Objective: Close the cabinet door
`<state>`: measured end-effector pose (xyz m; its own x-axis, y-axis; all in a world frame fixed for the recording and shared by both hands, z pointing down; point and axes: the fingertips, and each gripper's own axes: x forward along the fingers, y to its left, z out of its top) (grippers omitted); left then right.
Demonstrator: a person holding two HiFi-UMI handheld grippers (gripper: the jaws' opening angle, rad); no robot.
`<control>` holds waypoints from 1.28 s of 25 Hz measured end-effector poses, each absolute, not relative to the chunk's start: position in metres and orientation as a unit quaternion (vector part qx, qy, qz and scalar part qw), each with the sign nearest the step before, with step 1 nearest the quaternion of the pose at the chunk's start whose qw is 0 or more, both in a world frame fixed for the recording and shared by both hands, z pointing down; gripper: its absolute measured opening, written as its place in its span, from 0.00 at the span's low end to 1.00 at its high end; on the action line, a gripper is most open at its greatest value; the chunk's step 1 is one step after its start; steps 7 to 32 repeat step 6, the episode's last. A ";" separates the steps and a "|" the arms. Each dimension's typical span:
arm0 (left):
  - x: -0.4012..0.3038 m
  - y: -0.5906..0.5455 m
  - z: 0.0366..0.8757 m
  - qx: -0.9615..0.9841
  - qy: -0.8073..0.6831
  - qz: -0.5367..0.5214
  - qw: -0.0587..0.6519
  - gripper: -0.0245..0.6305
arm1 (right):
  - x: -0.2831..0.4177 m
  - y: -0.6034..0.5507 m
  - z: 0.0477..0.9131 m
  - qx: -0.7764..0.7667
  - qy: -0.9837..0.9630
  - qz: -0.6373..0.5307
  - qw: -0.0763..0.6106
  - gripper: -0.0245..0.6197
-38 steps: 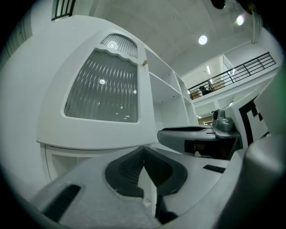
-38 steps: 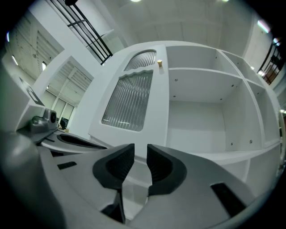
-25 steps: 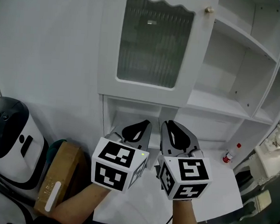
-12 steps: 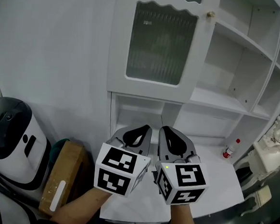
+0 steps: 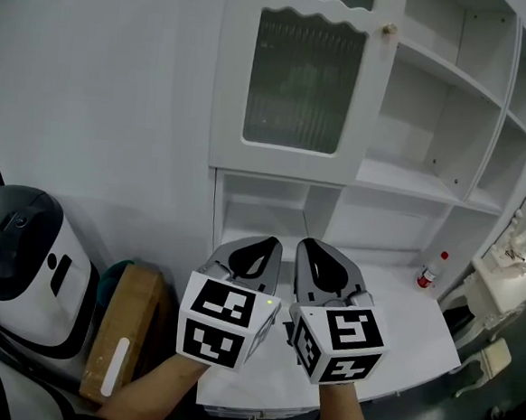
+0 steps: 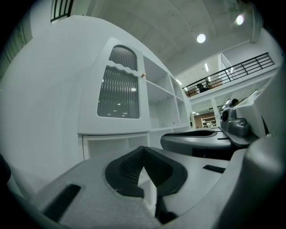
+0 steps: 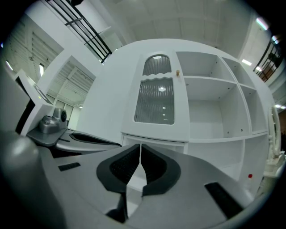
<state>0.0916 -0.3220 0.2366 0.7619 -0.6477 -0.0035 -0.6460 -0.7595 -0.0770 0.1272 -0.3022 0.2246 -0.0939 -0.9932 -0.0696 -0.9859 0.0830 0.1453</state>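
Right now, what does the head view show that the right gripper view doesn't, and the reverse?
Only the head view: the black-and-white machine and cardboard box at lower left, plus the marker cubes on the left gripper and right gripper. Only the right gripper view: a black railing overhead, and a direct look at that gripper's jaws, together with nothing between them. Both: the cabinet door with ribbed glass, its knob and the open shelves beside it.
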 end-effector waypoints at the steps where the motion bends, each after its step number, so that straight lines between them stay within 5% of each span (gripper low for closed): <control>1: 0.091 -0.320 0.236 -0.938 0.345 -0.011 0.037 0.05 | 0.126 -0.300 0.224 0.673 -0.735 -0.078 0.023 0.08; 32: 0.088 -0.313 0.233 -0.938 0.344 -0.006 0.040 0.05 | 0.123 -0.292 0.222 0.675 -0.733 -0.080 0.023 0.08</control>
